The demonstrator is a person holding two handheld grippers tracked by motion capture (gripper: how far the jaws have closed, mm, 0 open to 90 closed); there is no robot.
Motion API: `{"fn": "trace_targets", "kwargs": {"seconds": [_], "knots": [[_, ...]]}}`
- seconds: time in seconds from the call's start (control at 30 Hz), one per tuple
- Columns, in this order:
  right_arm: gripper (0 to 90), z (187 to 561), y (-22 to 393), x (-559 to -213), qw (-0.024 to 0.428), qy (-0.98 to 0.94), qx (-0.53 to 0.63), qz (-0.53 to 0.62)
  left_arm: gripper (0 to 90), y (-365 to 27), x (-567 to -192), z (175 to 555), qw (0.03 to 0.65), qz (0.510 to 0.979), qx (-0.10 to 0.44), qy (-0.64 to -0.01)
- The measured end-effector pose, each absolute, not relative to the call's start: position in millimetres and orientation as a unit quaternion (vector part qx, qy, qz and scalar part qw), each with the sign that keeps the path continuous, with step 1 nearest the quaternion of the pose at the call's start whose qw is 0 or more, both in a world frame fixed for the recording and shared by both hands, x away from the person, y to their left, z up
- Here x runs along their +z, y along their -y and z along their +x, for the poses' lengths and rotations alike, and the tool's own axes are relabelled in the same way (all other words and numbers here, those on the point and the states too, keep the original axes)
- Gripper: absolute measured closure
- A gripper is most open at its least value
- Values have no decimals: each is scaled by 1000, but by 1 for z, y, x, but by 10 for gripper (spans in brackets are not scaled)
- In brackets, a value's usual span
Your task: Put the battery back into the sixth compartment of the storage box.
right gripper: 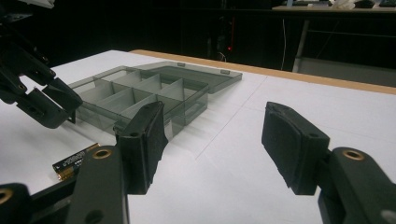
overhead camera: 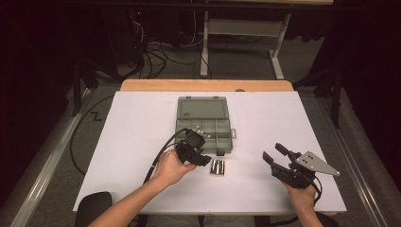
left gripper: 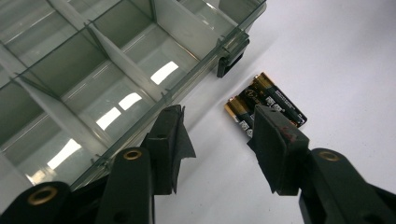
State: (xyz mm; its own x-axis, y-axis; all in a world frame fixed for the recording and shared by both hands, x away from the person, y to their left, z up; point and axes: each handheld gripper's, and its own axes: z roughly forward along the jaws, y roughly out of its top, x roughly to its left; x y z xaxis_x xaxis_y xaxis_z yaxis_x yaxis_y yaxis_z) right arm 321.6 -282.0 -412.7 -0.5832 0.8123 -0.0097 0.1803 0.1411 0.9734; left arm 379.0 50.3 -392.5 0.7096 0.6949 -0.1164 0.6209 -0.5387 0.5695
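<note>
A small group of black-and-gold batteries (overhead camera: 217, 167) lies side by side on the white table, just in front of an open grey compartment box (overhead camera: 181, 126). My left gripper (overhead camera: 204, 152) hovers open between the box's front edge and the batteries. In the left gripper view one jaw stands over the box's front rim (left gripper: 196, 81) and the other overlaps the near end of the batteries (left gripper: 273, 95), with nothing held by my left gripper (left gripper: 219, 126). Out at the right, my right gripper (overhead camera: 273, 152) is held off the table, open and empty (right gripper: 215, 121), facing the box (right gripper: 187, 109) and the batteries (right gripper: 77, 161).
The box's lid (overhead camera: 203, 108) lies flat behind its compartments, which look empty. A latch (left gripper: 231, 58) juts from the front wall near the batteries. The table's wooden far edge (overhead camera: 208, 85) lies behind the box. A cable (overhead camera: 163, 149) trails from the left gripper (right gripper: 46, 105).
</note>
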Motion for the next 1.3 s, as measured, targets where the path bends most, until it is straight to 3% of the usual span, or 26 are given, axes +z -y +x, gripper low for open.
{"fn": "trace_targets", "kwargs": {"seconds": [1.3], "knots": [[421, 323, 281, -414, 285, -705, 545, 353, 606, -23, -411, 388, 272, 884, 23, -380]]}}
